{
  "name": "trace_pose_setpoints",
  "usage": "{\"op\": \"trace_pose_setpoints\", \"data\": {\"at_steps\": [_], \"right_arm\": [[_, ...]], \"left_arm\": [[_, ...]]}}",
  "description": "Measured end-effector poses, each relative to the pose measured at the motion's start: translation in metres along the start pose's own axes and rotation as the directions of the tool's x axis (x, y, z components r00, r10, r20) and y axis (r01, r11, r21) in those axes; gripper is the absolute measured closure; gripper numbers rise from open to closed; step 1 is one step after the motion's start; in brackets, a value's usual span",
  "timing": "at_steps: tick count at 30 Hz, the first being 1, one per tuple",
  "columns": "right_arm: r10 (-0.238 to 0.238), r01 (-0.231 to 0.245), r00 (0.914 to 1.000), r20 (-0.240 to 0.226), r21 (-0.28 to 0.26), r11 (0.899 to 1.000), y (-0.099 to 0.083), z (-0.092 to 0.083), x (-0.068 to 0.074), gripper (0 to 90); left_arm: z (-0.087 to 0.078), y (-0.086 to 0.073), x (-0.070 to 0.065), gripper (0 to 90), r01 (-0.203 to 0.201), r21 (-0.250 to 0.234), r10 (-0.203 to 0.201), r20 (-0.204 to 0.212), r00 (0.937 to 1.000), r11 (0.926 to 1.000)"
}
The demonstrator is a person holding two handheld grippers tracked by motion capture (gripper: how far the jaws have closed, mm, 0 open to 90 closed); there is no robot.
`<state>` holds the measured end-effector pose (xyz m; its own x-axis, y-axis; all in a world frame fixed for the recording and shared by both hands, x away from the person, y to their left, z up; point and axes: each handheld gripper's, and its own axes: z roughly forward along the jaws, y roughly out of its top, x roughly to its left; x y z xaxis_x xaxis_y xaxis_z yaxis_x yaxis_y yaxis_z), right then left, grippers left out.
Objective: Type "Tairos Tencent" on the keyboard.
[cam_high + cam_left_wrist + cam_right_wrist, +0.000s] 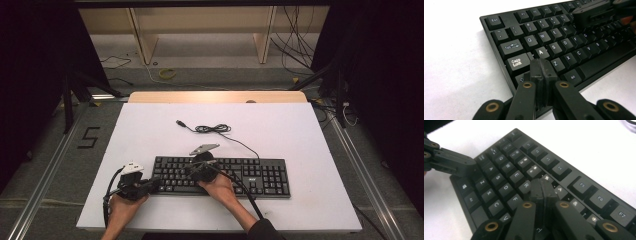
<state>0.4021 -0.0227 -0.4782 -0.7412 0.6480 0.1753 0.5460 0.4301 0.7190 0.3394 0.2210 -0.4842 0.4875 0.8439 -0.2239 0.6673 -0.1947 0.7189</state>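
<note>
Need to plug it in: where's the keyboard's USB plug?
In the high view the USB plug lies on the white table, behind the keyboard, left of the coiled cable.

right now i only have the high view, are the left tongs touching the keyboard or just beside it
Observer: The left tongs are shut, and their tips sit over the keyboard at its left end, by the shift key just below Caps Lock. Whether they press a key I cannot tell.
Operator: and the right tongs, which keys are they over
Observer: The right tongs are shut too, with their tips among the upper letter and number rows, just right of the R key.
Operator: anything held in either
Observer: No, both pairs of jaws meet with nothing between them.
</note>
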Motion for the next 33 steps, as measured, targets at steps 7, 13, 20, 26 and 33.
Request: {"op": "trace_pose_setpoints", "data": {"at_steps": [7,13,20,26,33], "right_arm": [[0.010,-0.011,0.9996,-0.025,-0.050,0.999,0.001,-0.015,-0.003,83.7],[0.011,-0.015,0.9988,-0.048,-0.081,0.997,-0.001,-0.026,-0.004,76.2],[0.000,-0.009,0.9965,-0.083,-0.111,0.994,-0.004,-0.038,-0.006,59.5],[-0.005,-0.008,0.9949,-0.101,-0.133,0.991,-0.006,-0.048,-0.006,46.9],[-0.009,-0.007,0.9943,-0.106,-0.148,0.989,-0.012,-0.058,-0.006,41.4]], "left_arm": [[-0.004,0.003,-0.003,85.7,-0.006,-0.045,0.007,0.014,0.9999,0.9990],[-0.007,0.005,-0.005,81.8,0.000,-0.085,0.004,0.048,0.9988,0.9964],[-0.008,0.009,-0.009,69.8,-0.002,-0.121,0.013,0.091,0.9958,0.9926],[-0.008,0.012,-0.010,55.0,0.003,-0.149,0.013,0.110,0.9939,0.9888],[-0.006,0.015,-0.009,54.2,0.002,-0.147,0.012,0.088,0.9960,0.9891]]}}
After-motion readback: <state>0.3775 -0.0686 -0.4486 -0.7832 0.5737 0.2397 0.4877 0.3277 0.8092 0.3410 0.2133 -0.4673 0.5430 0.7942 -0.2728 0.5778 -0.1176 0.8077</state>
